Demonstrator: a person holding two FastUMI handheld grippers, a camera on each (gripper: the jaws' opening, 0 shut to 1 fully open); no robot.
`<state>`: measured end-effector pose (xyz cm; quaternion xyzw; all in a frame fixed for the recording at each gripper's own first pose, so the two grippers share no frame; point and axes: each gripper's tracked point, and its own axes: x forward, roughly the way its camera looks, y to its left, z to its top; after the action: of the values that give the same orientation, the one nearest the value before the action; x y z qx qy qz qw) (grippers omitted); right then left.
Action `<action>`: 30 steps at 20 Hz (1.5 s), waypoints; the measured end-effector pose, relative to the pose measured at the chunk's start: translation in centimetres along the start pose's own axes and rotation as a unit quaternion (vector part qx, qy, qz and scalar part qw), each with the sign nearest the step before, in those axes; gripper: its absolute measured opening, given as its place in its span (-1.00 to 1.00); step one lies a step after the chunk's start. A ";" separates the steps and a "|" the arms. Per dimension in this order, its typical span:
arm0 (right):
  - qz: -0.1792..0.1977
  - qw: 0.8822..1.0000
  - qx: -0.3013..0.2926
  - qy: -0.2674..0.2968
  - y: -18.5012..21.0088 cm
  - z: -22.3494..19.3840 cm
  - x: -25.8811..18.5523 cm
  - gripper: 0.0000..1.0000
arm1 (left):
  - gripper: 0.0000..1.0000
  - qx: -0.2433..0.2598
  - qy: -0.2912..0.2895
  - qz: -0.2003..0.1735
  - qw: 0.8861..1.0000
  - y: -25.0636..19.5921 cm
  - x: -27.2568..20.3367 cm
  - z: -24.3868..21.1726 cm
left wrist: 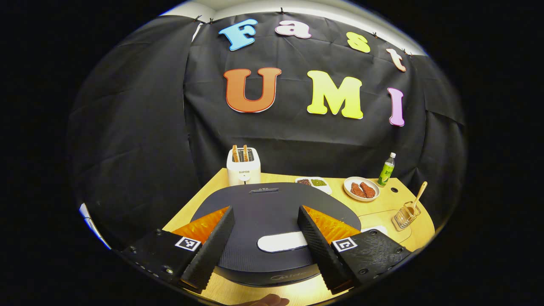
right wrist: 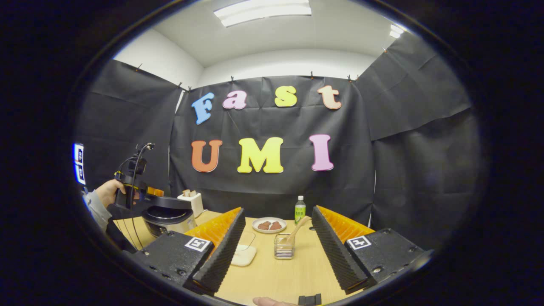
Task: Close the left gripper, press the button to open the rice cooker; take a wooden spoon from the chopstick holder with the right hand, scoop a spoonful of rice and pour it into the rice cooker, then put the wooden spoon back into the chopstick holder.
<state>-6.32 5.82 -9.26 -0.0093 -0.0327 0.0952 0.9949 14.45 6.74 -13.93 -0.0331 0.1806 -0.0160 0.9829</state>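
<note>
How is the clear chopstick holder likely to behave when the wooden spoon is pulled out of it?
The chopstick holder looks small and light, so it may slide or lift. The wooden spoon leans against its rim, so an angled pull could tip it. The spoon looks rigid.

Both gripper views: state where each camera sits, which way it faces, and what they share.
Left gripper view: rides the left gripper, over the closed rice cooker, facing the toaster and back wall; own open fingers and a fingertip show.
Right gripper view: rides the right gripper, low over the table, facing the spoon in its holder; own open fingers show, plus the hand holding the left gripper.
Shared: cooker, toaster, holder, bottle, plate.
</note>
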 end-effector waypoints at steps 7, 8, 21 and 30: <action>0.015 1.000 -0.021 0.006 2.4 -0.3 0.3 1.00 | 0.95 0.016 0.063 -0.006 0.998 -0.5 -0.1 -4.3; 0.015 1.000 -0.023 0.005 2.5 -0.2 0.3 1.00 | 0.96 0.015 0.062 -0.006 0.998 -0.5 -0.1 -4.2; -0.003 1.000 -0.011 -0.006 1.4 0.9 -1.5 1.00 | 0.96 0.008 0.053 0.010 0.998 -1.3 -2.5 -5.3; -0.026 1.000 0.014 -0.007 -0.3 1.5 -2.1 1.00 | 0.96 0.007 0.002 0.023 1.000 -1.1 -2.1 -5.7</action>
<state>-8.45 5.16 -7.92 0.0058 -0.0390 0.0694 0.9968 10.47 5.35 -18.41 -0.0223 0.1831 0.0051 0.9828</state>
